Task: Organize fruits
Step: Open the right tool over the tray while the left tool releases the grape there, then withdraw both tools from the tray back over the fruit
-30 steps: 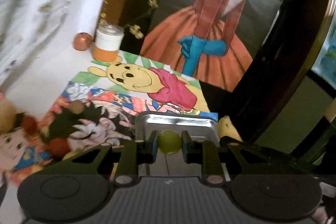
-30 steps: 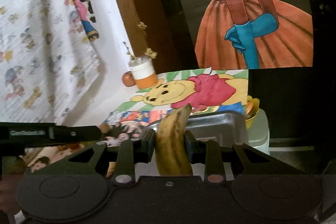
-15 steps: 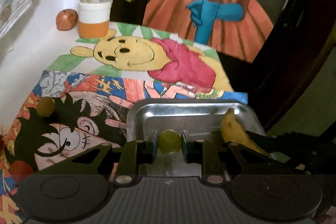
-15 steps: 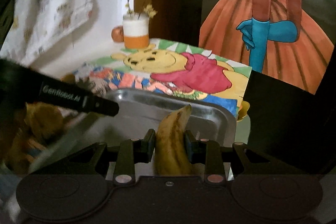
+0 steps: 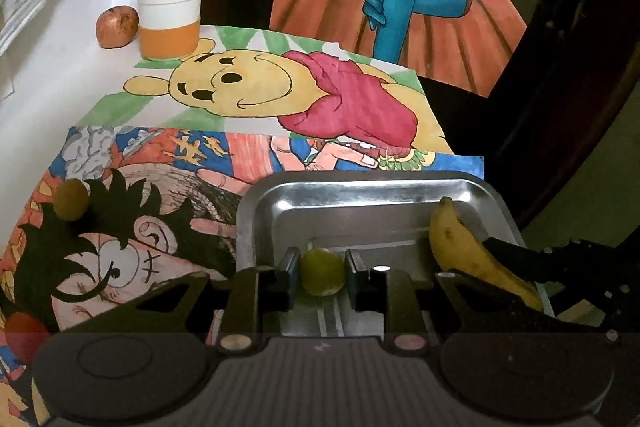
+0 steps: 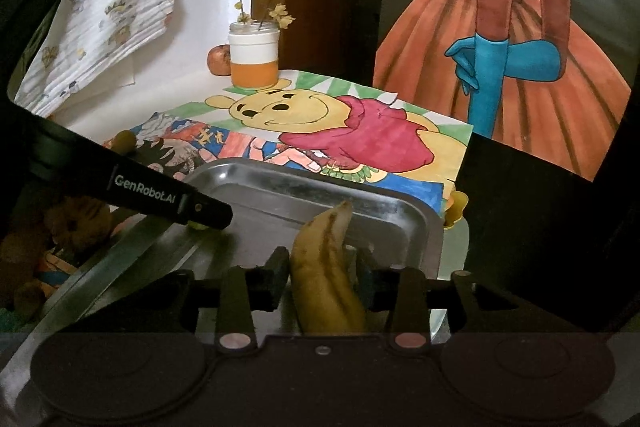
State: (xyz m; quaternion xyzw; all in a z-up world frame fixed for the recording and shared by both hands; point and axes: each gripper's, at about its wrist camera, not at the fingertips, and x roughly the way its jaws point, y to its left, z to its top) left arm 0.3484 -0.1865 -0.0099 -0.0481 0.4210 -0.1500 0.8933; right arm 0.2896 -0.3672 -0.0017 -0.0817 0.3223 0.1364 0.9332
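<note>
The left hand-held gripper (image 5: 322,273) is clenched on a small green fruit (image 5: 322,273), held low over the metal tray (image 5: 360,187) on the tabletop. The right hand-held gripper (image 6: 322,277) has just been opening its jaws; the banana (image 6: 326,267) lies between them in the tray, with a gap at the left pad. Another small fruit (image 5: 72,199) rests on the drawings.

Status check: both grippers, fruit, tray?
Left gripper shut on green fruit over tray. Right gripper just opening, banana between jaws in tray. Nothing in the way.
</note>
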